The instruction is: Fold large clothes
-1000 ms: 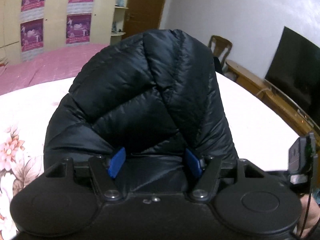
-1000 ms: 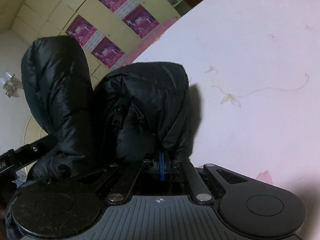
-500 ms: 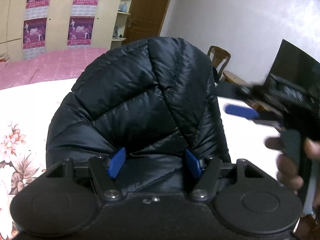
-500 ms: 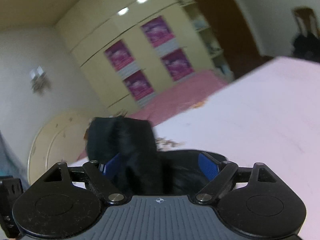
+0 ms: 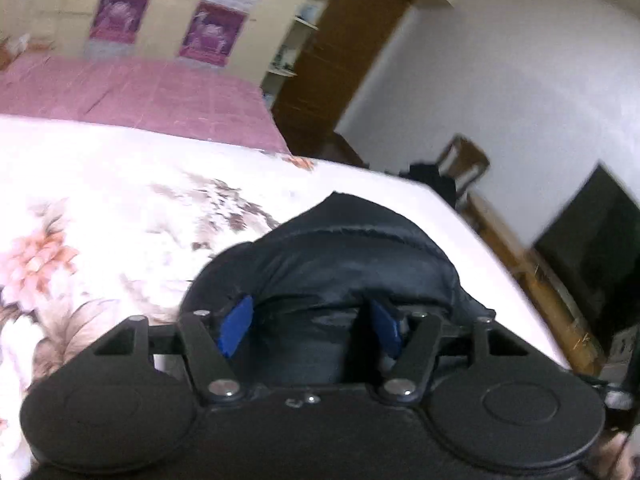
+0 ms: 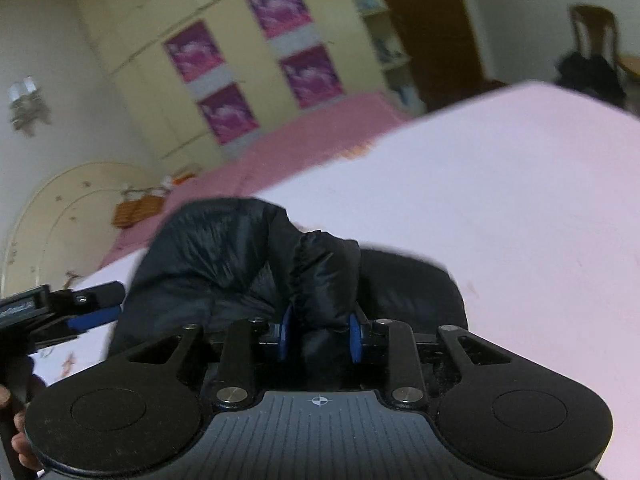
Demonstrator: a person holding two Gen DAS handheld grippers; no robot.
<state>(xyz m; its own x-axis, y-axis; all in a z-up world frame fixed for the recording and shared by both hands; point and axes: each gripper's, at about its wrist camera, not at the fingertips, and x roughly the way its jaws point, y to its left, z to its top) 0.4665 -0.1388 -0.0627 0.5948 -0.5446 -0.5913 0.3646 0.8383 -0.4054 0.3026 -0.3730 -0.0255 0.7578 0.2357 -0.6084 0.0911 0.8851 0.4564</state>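
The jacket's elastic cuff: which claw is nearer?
Right. The right claw, jaws just closing, pinches the elastic cuff; the left claw holds the jacket off to its side.

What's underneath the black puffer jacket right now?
The black puffer jacket lies bunched on a bed sheet, white with a floral print. Whatever sits directly beneath the folds is covered, so I cannot tell if anything else is there.

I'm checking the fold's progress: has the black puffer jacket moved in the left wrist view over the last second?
Yes. The black puffer jacket has dropped: it rose past the wardrobe posters before, and now sits below them against the floral bedsheet.
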